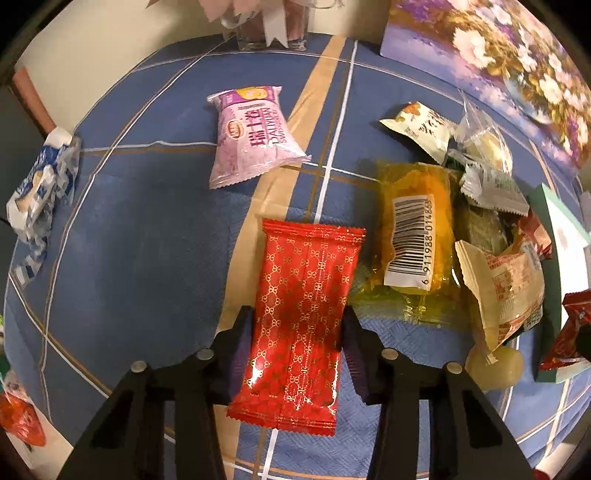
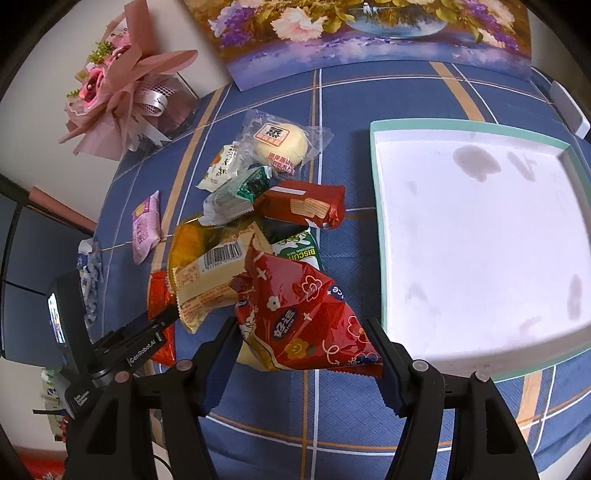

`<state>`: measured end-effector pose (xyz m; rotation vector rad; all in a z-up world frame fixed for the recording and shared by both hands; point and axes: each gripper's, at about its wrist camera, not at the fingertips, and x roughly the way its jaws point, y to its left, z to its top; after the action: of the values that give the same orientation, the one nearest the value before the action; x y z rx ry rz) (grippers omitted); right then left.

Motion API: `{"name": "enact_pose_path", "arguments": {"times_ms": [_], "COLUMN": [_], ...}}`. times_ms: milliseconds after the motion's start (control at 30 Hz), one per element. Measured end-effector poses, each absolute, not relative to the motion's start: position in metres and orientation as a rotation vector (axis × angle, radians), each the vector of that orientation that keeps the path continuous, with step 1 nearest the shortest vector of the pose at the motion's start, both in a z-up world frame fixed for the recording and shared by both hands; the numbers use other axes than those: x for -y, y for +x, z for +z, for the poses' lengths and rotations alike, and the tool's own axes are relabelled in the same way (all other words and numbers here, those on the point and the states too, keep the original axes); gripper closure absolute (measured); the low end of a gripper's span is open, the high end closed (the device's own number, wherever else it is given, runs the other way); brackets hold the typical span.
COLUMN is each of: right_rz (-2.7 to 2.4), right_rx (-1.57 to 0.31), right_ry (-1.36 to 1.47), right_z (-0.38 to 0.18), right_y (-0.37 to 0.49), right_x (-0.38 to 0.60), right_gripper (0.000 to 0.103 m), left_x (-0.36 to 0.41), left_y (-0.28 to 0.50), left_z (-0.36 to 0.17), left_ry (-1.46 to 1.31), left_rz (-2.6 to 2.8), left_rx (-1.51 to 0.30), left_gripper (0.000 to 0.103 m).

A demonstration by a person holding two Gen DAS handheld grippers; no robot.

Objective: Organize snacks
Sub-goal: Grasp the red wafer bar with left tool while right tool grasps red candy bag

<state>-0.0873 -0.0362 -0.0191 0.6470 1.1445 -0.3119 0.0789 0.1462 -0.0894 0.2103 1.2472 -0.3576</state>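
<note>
In the left wrist view my left gripper (image 1: 297, 325) is closed on a red gold-patterned snack packet (image 1: 303, 317), one finger against each long side. A pink packet (image 1: 255, 136) lies beyond it, and a pile with a yellow barcoded packet (image 1: 415, 236) lies to the right. In the right wrist view my right gripper (image 2: 301, 332) is closed on a red flower-print bag (image 2: 303, 314) at the near end of the snack pile (image 2: 258, 192). The empty white tray with a teal rim (image 2: 376, 221) sits to the right.
A flower painting (image 2: 369, 33) leans against the back wall. A pink bouquet (image 2: 122, 96) stands at the back left. A blue-white wrapper (image 1: 40, 192) lies at the table's left edge. The left gripper's body (image 2: 110, 350) shows at the lower left.
</note>
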Motion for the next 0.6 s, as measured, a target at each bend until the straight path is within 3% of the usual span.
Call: {"name": "enact_pose_path", "arguments": {"times_ms": [367, 600], "right_rz": [-0.307, -0.403], "right_rx": [-1.083, -1.022], "right_ry": [0.669, 0.674], "right_z": [-0.001, 0.015], "right_y": [-0.098, -0.115], "right_x": [0.041, 0.067], "right_gripper": [0.034, 0.034], "left_x": [-0.165, -0.121], "left_y": [0.064, 0.045], "left_z": [-0.044, 0.014], "left_ry": [0.136, 0.103], "left_rz": [-0.372, -0.488], "left_rx": [-1.206, -1.136], "left_gripper": [0.056, 0.056]}}
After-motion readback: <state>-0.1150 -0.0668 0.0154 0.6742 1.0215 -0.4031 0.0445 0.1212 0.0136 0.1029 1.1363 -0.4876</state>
